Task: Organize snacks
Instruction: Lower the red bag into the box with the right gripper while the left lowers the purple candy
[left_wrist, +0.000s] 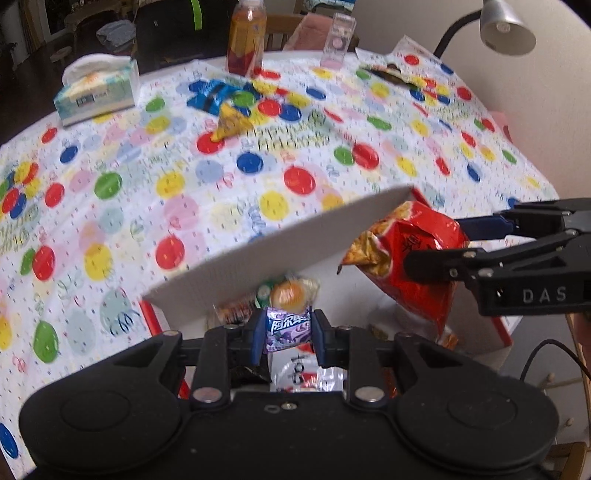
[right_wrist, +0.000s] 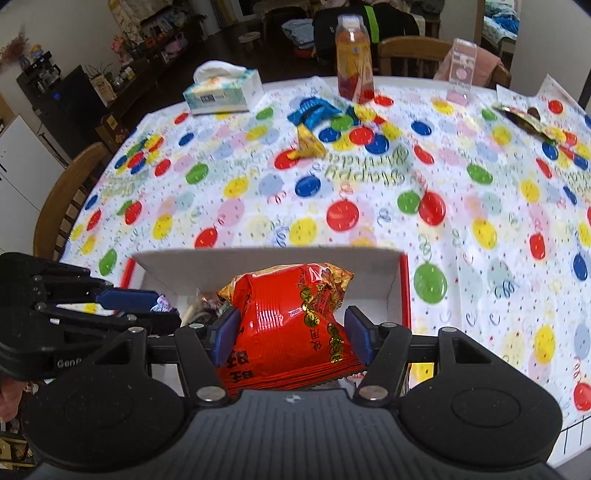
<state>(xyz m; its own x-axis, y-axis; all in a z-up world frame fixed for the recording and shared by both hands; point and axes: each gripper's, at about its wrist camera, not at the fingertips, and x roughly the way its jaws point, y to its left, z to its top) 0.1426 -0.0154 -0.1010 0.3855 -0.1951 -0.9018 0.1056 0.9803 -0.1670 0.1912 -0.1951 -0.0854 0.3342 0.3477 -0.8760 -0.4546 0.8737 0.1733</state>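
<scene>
Left gripper (left_wrist: 285, 334) jaws grasp purple candy packet (left_wrist: 286, 326), right gripper (right_wrist: 291, 339) jaws grasp red snack bag (right_wrist: 291, 325), both over the box (right_wrist: 391, 273); risk: the close-set grippers collide, or bag catches the rim ahead.

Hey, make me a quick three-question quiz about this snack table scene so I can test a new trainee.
1. True or false: the right gripper is shut on the red snack bag.
2. What does the left gripper hold? A) the tissue box B) a small purple candy packet C) the juice bottle
3. Fill in: both grippers hang over the open ____ at the table's near edge.

Key:
1. True; its pads pinch the bag from both sides.
2. B, the purple candy packet. The tissue box and juice bottle stand at the far side.
3. Box; the white box with red trim already has snacks inside.
</scene>
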